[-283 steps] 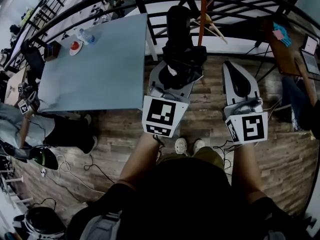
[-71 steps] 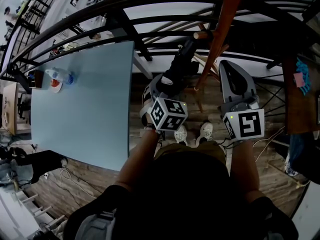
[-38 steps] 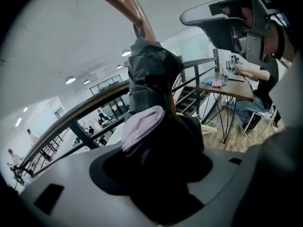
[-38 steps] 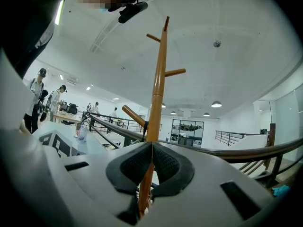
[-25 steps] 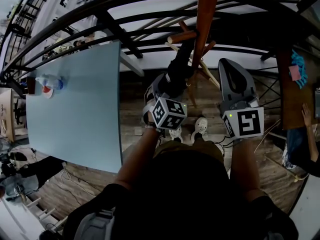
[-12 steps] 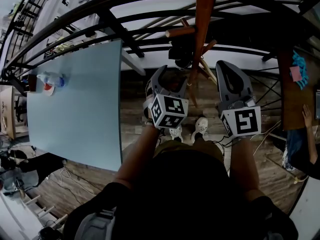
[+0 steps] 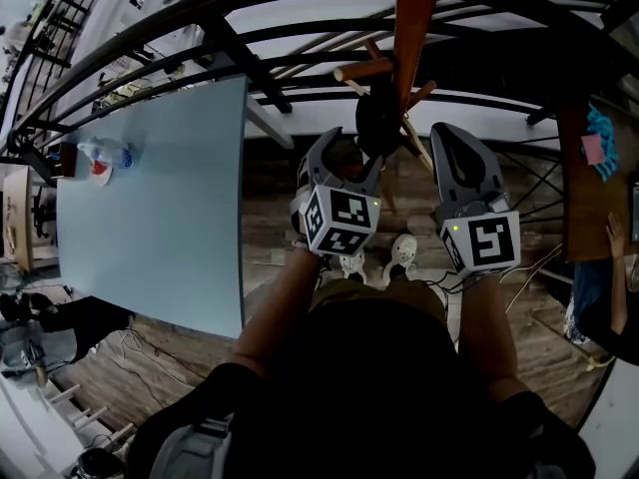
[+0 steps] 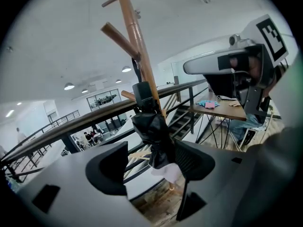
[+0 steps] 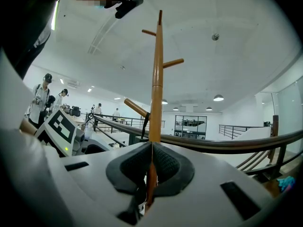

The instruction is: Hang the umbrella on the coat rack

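A folded black umbrella (image 7: 377,118) hangs by its dark strap from a lower peg of the wooden coat rack (image 7: 411,18), close against the rack's pole, at the edge of a mezzanine bounded by a dark railing (image 7: 250,63).

The left gripper (image 7: 349,153) is raised just below and beside the umbrella. In the left gripper view its jaws stand spread wide, and the umbrella (image 8: 154,131) dangles in line with the gap between them, its pale lower end near the right-hand pad. Whether that pad touches the fabric cannot be told. The coat rack (image 8: 137,37) rises tilted above the bundle, with two pegs branching to the left.

The right gripper (image 7: 449,143) is held beside the left one, on the other side of the pole. In the right gripper view its jaws (image 9: 151,148) are pressed together on nothing, and the coat rack (image 9: 157,70) stands upright straight behind the seam between them.

A pale blue table (image 7: 160,188) lies to the person's left, with a water bottle (image 7: 105,153) at its far corner. A wooden desk (image 8: 222,109) with pink and blue items stands to the right, over a plank floor (image 7: 280,238).
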Available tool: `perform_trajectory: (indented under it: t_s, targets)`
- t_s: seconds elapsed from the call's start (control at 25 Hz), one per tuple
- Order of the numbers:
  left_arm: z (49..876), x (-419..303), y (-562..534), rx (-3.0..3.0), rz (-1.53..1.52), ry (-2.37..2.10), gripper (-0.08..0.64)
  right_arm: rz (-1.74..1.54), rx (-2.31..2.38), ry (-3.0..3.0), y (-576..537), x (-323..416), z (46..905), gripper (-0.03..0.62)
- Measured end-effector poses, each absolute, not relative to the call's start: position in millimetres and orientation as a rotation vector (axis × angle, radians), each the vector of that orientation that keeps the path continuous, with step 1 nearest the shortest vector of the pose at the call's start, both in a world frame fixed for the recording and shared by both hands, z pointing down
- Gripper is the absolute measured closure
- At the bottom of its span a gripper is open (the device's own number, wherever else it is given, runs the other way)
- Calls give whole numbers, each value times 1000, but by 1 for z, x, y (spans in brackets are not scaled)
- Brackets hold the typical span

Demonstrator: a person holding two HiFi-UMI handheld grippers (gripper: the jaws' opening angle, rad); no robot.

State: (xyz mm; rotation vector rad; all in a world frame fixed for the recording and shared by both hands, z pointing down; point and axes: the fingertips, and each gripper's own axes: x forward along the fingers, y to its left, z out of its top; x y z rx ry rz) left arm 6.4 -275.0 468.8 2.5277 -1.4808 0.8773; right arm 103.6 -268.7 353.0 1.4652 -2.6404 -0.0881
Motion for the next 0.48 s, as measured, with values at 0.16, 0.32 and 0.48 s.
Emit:
perform_trajectory:
  t_s: [0.16,0.32,0.48]
  targets:
    - [468,10,-273,2543,873,-1473,270,-86,1462,-2649,-267,105,354,560]
    - [465,13,-271,2558,878,-1465,329,-90,1449,-2645,-267,105,353,561]
    - [461,14,-273,2562,870,-1479,360,-84,1443,-2645,-269,105,353,560]
